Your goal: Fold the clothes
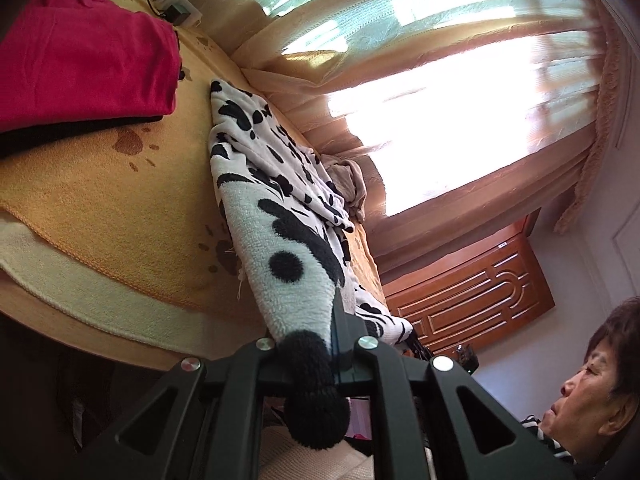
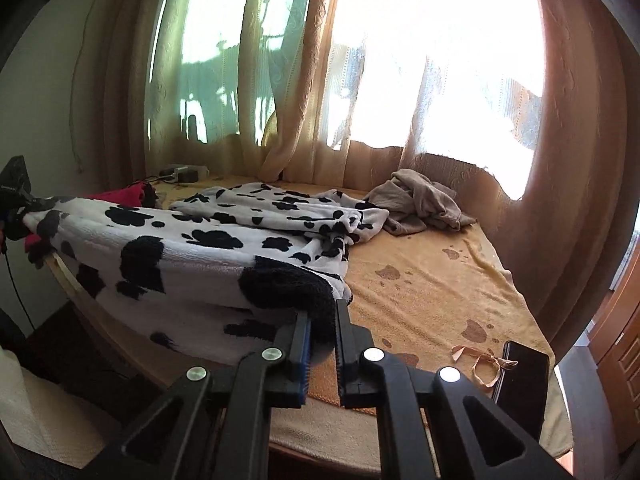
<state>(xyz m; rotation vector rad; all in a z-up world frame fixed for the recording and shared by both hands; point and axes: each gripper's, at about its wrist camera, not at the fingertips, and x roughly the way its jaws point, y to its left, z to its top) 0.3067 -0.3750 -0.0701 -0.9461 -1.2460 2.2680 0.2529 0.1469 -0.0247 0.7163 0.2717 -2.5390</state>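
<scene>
The fleecy white garment with black spots (image 1: 280, 216) covered the left gripper's pads, so how the cloth sat between them could not be read. The folded crimson cloth (image 1: 88, 52) ran off the left wrist view's left edge. The flat black phone (image 2: 520, 376) at the bed's near right corner was cut by the right gripper's arm. The window beyond the beige curtains (image 2: 440, 80) was blown out white.
</scene>
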